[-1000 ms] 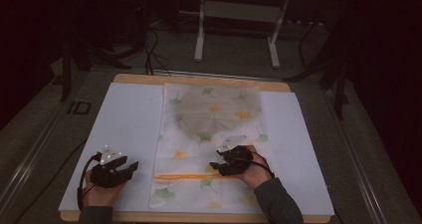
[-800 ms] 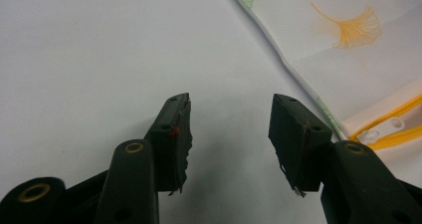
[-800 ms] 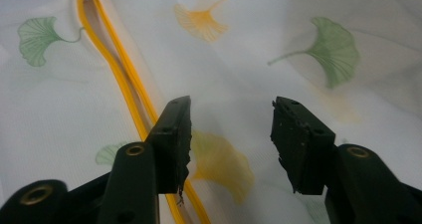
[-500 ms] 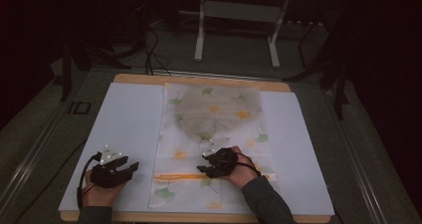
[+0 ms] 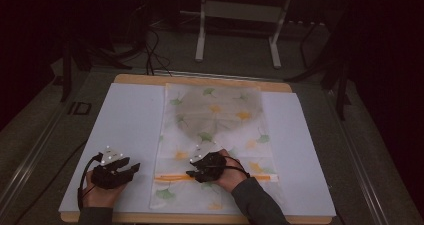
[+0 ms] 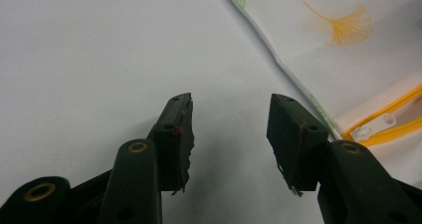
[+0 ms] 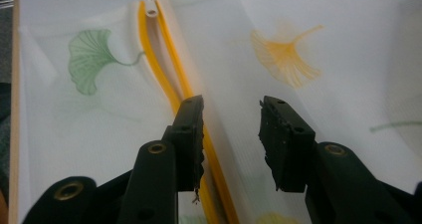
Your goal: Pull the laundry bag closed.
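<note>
- Mesh bag point(image 5: 215, 150), printed with ginkgo leaves, is lying flat down the middle of the tabletop point(image 5: 125, 125), with its orange zipper point(image 5: 172, 177) running across it near the person's edge.
- Right hand-held gripper point(image 5: 196, 175) is now sitting over the zipper line, having travelled leftward along it from a position further right a second ago; its jaws are standing apart and gripping nothing.
- In the right gripper view, the right hand-held gripper point(image 7: 231, 134) is straddling the zipper point(image 7: 171, 84), with one jaw directly over the orange tape and the white pull tab point(image 7: 152, 12) lying ahead of the jaws at the far end.
- Judgement: the shift is bringing the jaws towards the pull tab, so a pinch on the tab appears to be the step being prepared.
- Left hand-held gripper point(image 5: 134, 168) is resting on bare tabletop just beside the bag's left edge, unchanged in position, jaws released.
- In the left gripper view, the left hand-held gripper point(image 6: 229, 134) is pointing across the white surface, with the pull tab point(image 6: 373, 127) just right of its right jaw.
</note>
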`<state>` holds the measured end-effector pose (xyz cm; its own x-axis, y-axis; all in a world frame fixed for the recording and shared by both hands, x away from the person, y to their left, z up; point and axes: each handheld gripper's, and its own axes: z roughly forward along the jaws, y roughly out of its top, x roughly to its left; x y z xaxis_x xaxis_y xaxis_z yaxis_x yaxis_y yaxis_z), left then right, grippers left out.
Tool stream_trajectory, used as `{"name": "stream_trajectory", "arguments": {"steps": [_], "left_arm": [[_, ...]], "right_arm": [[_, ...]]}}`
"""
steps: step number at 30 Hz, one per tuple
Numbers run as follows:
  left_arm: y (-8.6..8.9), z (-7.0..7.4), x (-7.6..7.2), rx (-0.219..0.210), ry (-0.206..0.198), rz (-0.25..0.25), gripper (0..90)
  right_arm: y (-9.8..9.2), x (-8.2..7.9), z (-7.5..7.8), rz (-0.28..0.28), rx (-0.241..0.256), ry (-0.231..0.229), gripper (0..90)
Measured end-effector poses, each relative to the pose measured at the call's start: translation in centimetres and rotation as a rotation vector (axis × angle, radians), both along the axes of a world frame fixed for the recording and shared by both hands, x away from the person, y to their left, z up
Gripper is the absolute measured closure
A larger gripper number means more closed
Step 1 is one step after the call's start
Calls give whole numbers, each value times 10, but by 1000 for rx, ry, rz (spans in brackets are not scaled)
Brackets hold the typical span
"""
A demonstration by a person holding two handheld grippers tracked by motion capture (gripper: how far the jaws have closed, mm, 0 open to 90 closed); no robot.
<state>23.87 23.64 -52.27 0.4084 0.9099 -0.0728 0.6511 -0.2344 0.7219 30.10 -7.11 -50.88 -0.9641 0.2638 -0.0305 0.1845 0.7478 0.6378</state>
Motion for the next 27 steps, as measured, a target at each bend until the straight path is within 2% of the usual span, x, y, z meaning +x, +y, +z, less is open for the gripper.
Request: {"name": "stream_trajectory", "arguments": {"steps": [16,21,27], "left_arm": [[0,0,0,-2,2,-5,538],[0,0,0,-2,2,-5,537],[1,0,1,-1,3,-4,537]], "right_arm": [[33,-7,-4,79,7,15,615],[43,-8,-7,99,-9,13,620],[53,-8,-10,125,-24,16,675]]}}
